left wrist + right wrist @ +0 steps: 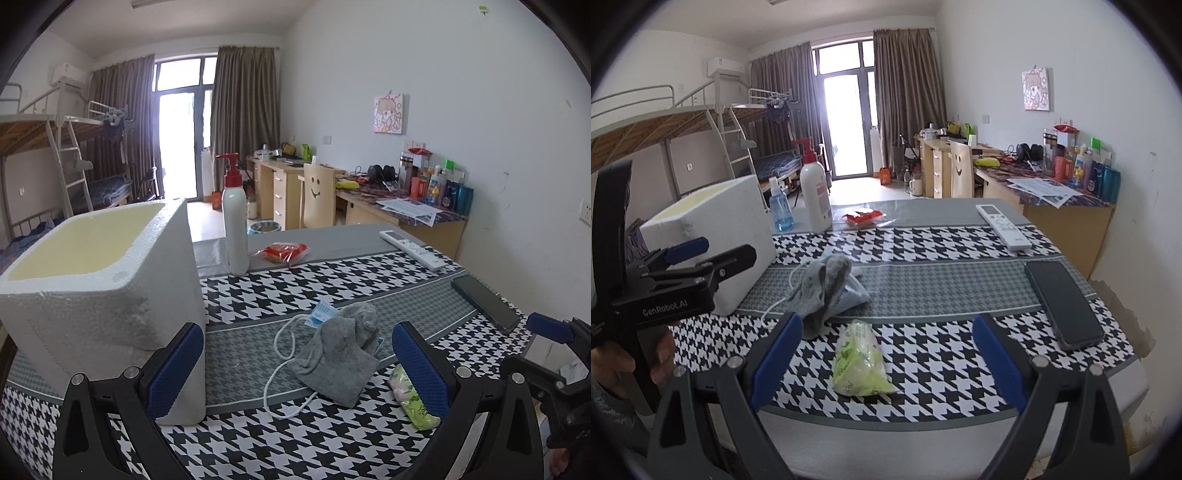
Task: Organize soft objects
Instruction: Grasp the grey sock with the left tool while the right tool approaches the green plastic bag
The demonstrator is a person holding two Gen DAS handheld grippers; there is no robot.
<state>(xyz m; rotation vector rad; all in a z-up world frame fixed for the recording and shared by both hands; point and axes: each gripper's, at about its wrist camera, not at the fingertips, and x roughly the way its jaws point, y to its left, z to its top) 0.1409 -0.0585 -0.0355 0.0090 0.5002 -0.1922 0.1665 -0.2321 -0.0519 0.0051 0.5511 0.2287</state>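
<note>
A grey sock (341,354) (822,286) lies crumpled on the houndstooth tablecloth, over a blue face mask (320,314) with white ear loops. A green-and-white soft packet (412,397) (860,360) lies just in front of it. A white foam box (92,280) (713,229) stands open-topped at the left. My left gripper (297,360) is open, its fingers straddling the sock from the near side; its left finger is beside the box's corner. My right gripper (886,356) is open around the green packet, nothing held. The left gripper (687,254) also shows at the left of the right wrist view.
A white pump bottle (234,225) (814,192), a blue spray bottle (781,208) and a red snack packet (282,253) (862,216) stand at the table's far side. A white remote (412,249) (1003,223) and dark phone (484,302) (1063,302) lie at the right.
</note>
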